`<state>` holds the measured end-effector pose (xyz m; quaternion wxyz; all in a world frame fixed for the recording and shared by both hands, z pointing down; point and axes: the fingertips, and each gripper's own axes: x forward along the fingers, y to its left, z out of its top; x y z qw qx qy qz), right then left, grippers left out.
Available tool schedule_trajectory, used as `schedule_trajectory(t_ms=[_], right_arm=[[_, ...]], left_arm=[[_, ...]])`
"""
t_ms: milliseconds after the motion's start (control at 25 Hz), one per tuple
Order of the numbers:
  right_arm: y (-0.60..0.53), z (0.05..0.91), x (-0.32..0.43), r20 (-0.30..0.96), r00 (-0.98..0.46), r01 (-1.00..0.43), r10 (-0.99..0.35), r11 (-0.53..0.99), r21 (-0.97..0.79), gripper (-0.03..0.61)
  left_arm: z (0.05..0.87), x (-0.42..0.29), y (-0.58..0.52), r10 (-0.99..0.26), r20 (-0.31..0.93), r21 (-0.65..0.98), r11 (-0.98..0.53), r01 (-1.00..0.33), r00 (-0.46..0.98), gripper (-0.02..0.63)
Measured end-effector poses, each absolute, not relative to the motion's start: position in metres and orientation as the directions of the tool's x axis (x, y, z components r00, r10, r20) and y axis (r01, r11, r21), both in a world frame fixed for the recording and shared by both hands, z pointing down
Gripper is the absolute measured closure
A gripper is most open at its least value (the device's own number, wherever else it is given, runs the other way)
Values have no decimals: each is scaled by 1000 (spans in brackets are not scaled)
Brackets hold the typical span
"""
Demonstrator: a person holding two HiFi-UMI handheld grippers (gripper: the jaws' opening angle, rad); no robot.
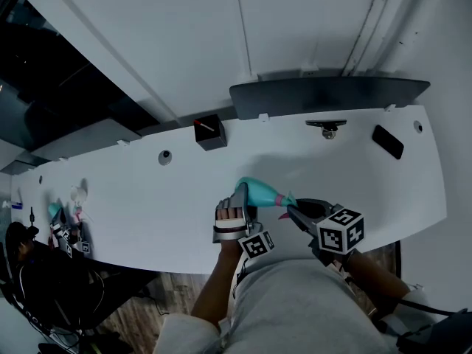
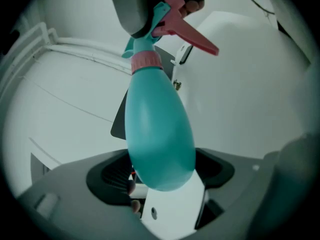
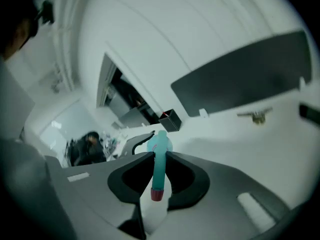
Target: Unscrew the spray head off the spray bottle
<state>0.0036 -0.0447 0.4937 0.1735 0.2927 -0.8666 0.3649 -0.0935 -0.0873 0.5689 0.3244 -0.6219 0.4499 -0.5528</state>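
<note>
A teal spray bottle (image 1: 259, 192) lies level above the white table (image 1: 147, 198), held between my two grippers. My left gripper (image 1: 242, 199) is shut on its rounded body (image 2: 159, 129), near the base. A pink collar (image 2: 146, 61) joins the body to the teal spray head (image 2: 159, 15), which carries a pink trigger (image 2: 192, 35). My right gripper (image 1: 292, 206) is shut on the spray head (image 3: 159, 166), its jaws pressing both sides. The head's pink nozzle tip (image 3: 157, 194) points back toward that gripper's camera. The bottle's body (image 3: 161, 141) shows beyond the jaws.
A small black box (image 1: 210, 133) stands at the table's far edge, with a dark panel (image 1: 328, 94) behind it. A black handle-like fitting (image 1: 325, 126) and a flat black object (image 1: 388, 141) lie to the far right. A person (image 1: 21, 243) sits at the far left.
</note>
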Motion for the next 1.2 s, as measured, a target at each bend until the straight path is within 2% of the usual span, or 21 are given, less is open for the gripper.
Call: schedule_trajectory(t_ms=[80, 120, 160, 200, 240, 280, 320, 400, 480, 520, 560, 600, 640, 720, 800, 880, 920, 1000, 1080, 1160, 1200], right_arm=[[-38, 485, -2, 559, -733, -556, -388, 815, -163, 503], [-32, 482, -5, 577, -710, -437, -403, 895, 86, 503], [-25, 481, -6, 587, -691, -264, -422, 903, 338, 503], [-17, 483, -7, 588, -678, -72, -441, 836, 544, 505], [-11, 486, -6, 585, -673, 91, -454, 733, 674, 505], [-7, 488, -4, 581, -673, 190, -457, 653, 733, 505], [-6, 489, -3, 579, -678, 223, -454, 623, 750, 506], [-8, 484, -2, 566, -691, 176, -450, 655, 735, 505], [-13, 477, -5, 529, -710, 72, -465, 699, 712, 492], [-14, 471, -6, 499, -727, -4, -471, 730, 684, 482], [-16, 462, -8, 464, -750, -95, -472, 770, 631, 438], [-19, 452, -8, 425, -773, -194, -471, 813, 549, 366], [-22, 441, -6, 384, -794, -292, -470, 851, 437, 321], [-26, 421, 0, 309, -830, -464, -465, 882, 83, 308], [-20, 419, 6, 267, -866, -500, -423, 742, -447, 329], [-11, 428, 5, 198, -905, -353, -377, 406, -843, 339], [-11, 434, 4, 168, -909, -270, -382, 232, -934, 339], [-18, 448, 4, 160, -888, -175, -430, -5, -985, 337], [-28, 460, 5, 191, -859, -152, -476, -119, -981, 337], [-34, 469, 6, 235, -837, -178, -493, -161, -971, 353], [-35, 472, 6, 260, -833, -214, -488, -148, -965, 413]], left_arm=[[569, -91, -84, -910, 415, -880, -406, -247, 18, 227], [570, -89, -82, -907, 420, -871, -415, -262, 38, 227], [570, -87, -79, -904, 423, -866, -422, -268, 57, 227], [572, -85, -77, -903, 423, -864, -427, -265, 74, 227], [573, -83, -75, -903, 421, -865, -429, -259, 88, 227], [573, -82, -72, -903, 418, -866, -428, -258, 98, 227], [573, -81, -70, -905, 412, -866, -424, -264, 104, 227], [569, -81, -68, -912, 398, -865, -408, -291, 96, 227], [567, -85, -69, -918, 390, -862, -393, -319, 74, 227], [566, -86, -70, -919, 388, -859, -386, -337, 63, 229], [565, -88, -72, -922, 385, -855, -377, -356, 53, 229], [563, -91, -75, -925, 379, -853, -366, -373, 41, 229], [561, -94, -77, -928, 371, -853, -352, -385, 28, 229], [556, -101, -81, -938, 348, -862, -319, -393, -1, 229], [548, -108, -85, -950, 311, -878, -277, -390, -26, 229], [539, -112, -89, -963, 265, -896, -230, -379, -42, 229], [534, -112, -91, -969, 241, -906, -208, -369, -45, 229], [526, -109, -93, -980, 194, -927, -170, -335, -39, 229], [521, -104, -92, -986, 164, -945, -149, -292, -27, 229], [521, -100, -89, -988, 156, -957, -146, -252, -20, 229], [523, -99, -88, -987, 162, -960, -153, -236, -20, 229]])
